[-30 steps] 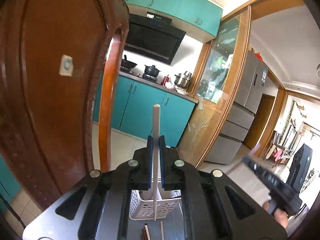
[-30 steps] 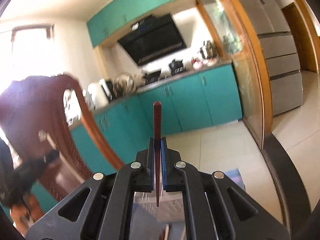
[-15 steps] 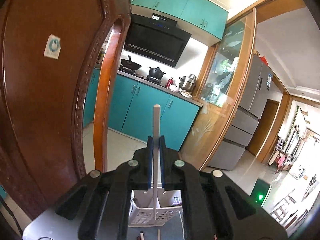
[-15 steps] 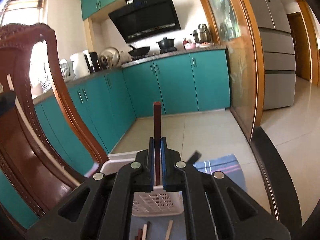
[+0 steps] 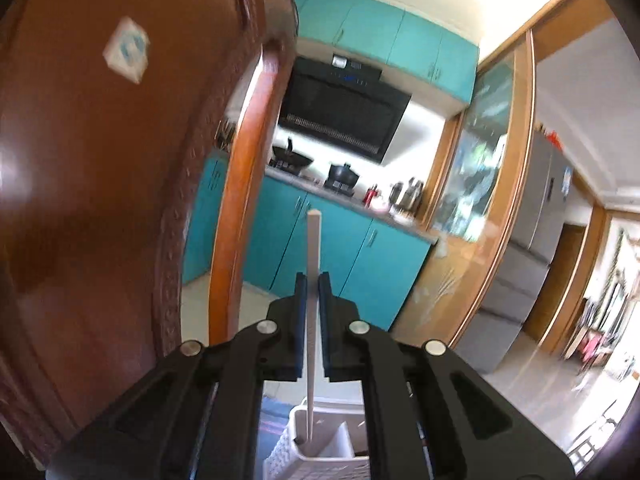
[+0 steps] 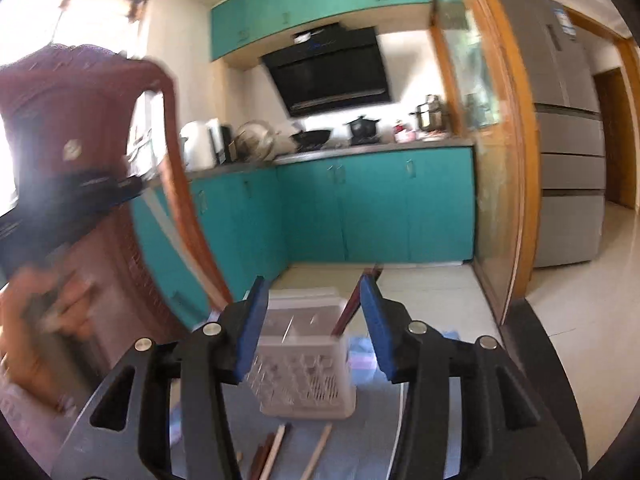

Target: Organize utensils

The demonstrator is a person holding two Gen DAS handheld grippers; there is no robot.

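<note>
Closest to the lens in the left wrist view, the left gripper [image 5: 313, 292] is clamped tight on a pale chopstick [image 5: 312, 280], which stands nearly upright between the blue pads [image 5: 301, 320]. Its lower tip hangs just over the white slotted basket [image 5: 320, 456] at the bottom center of the frame (can't tell if it actually touches the inside).

Over in the right wrist view, the right gripper [image 6: 313, 292] has just been opening, and its jaws now stand roughly halfway apart with nothing pinched. The dark reddish chopstick [image 6: 352, 304] is already sitting in the basket [image 6: 304, 380], leaning toward the upper right against the basket's right side, close to the right pad but not squeezed by it. On the gray-blue table surface [image 6: 360, 440] in front of the basket, at the bottom of the frame, a few loose chopsticks [image 6: 276, 450] lie side by side, some dark and some pale. A striped cloth [image 6: 362, 354] peeks out just behind the basket on the right.

At the left edge of that frame there's a blurry hand [image 6: 44, 332] with the other gripper. A carved dark wooden chair back [image 5: 120, 200] fills the left side. Further back are teal cabinets [image 6: 360, 208], a black range hood [image 6: 332, 68], pots on the counter, and a gray fridge [image 6: 560, 120] at the right.
</note>
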